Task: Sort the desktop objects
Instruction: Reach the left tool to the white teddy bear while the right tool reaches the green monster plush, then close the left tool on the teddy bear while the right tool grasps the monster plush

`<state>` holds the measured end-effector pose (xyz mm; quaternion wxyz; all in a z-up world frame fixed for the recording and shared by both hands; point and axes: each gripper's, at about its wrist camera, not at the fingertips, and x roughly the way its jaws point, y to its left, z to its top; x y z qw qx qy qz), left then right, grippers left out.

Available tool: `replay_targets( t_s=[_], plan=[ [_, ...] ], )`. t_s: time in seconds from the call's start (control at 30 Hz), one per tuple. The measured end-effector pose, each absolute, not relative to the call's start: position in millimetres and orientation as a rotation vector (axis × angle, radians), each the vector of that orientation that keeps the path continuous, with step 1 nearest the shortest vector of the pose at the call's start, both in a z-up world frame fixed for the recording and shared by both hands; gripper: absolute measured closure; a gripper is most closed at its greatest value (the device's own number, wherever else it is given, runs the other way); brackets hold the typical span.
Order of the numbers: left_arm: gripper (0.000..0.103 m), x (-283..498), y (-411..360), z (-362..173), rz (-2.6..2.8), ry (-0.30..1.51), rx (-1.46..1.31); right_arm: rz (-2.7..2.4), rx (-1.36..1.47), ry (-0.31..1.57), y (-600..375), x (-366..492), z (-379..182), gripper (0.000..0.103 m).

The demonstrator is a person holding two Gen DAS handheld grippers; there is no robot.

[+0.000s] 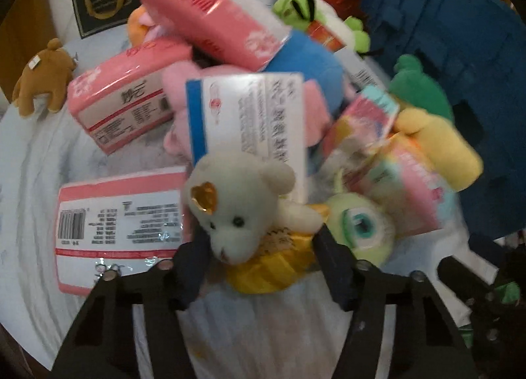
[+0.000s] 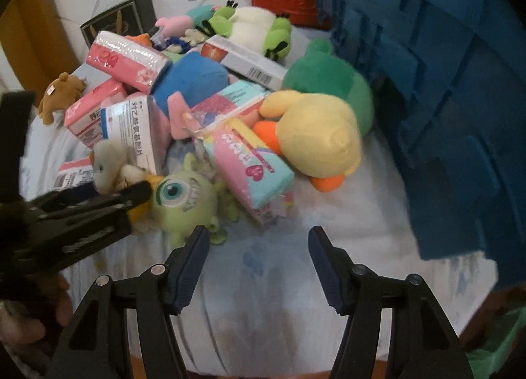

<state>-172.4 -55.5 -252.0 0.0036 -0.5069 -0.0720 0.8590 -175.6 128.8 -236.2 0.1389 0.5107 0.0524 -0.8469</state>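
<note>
Nearest, the left tool (image 1: 259,241) has its jaws set either side of a white teddy bear (image 1: 236,211) lying at the front edge of the heap, on a yellow toy (image 1: 273,260); whether the pads already press on it I cannot tell. The right tool (image 2: 259,241) hangs partly closed and empty over bare cloth on the tabletop (image 2: 296,296), apparently waiting its turn. Just beyond lie a green one-eyed plush (image 2: 184,195) and a pastel tissue pack (image 2: 250,168), then pink tissue packs (image 1: 121,99). The blue crate (image 2: 443,99) stands to the right, probably the bin for sorting.
</note>
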Motion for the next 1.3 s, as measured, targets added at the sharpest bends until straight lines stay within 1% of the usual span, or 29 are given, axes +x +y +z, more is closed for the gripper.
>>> replay_targets(
  t_s=[0.07,0.13,0.2,0.27,0.37,0.53,0.63,0.77,0.8,0.83,0.87,0.9,0.97,1.1,1.3],
  plan=[
    [0.048,-167.6,-62.8,-251.9,2.733,-0.191,-1.573,-2.403,1.472,0.156,120.9,-178.9,-244.6,0.04],
    [0.048,-165.2,-70.2,-252.2,2.748,-0.196,-1.578,-2.365,1.478,0.153,113.3,-181.7,-252.6,0.037],
    [0.048,-163.2,-74.6,-253.1,2.748,-0.198,-1.569,-2.325,1.476,0.121,104.7,-183.9,-259.9,0.023],
    [0.047,-161.6,-74.0,-252.8,2.75,-0.185,-1.557,-2.319,1.467,0.125,98.8,-184.6,-264.1,0.017],
    [0.045,-167.3,-73.3,-256.4,2.768,-0.146,-1.558,-2.309,1.468,0.112,91.5,-190.7,-270.9,0.017],
    [0.045,-173.2,-77.5,-259.8,2.78,-0.096,-1.546,-2.272,1.494,0.03,90.4,-202.1,-285.0,0.017],
    [0.051,-171.6,-83.9,-259.0,2.786,-0.112,-1.533,-2.257,1.48,0.003,85.8,-204.8,-288.0,0.02],
    [0.053,-173.7,-88.7,-257.9,2.784,-0.121,-1.528,-2.243,1.483,-0.041,79.6,-211.5,-295.3,0.023],
    [0.053,-173.2,-88.2,-257.2,2.776,-0.116,-1.524,-2.238,1.496,-0.035,77.3,-213.0,-298.6,0.032],
    [0.057,-173.8,-86.5,-256.8,2.77,-0.109,-1.523,-2.229,1.503,-0.017,72.4,-212.8,-301.6,0.042],
    [0.057,-172.3,-85.6,-256.6,2.771,-0.1,-1.524,-2.246,1.496,0.007,68.8,-210.7,-299.6,0.047],
    [0.058,-170.5,-85.3,-256.1,2.772,-0.105,-1.524,-2.256,1.495,0.026,66.2,-208.6,-297.1,0.05],
    [0.058,-166.1,-87.7,-253.6,2.768,-0.134,-1.518,-2.266,1.473,0.035,64.5,-202.8,-287.8,0.05],
    [0.058,-156.8,-89.7,-241.7,2.807,-0.131,-1.487,-2.3,1.417,0.073,59.4,-193.1,-264.3,0.05],
    [0.058,-147.4,-98.0,-207.3,2.87,-0.125,-1.397,-2.349,1.305,0.11,53.9,-180.2,-225.9,0.05]
  ],
)
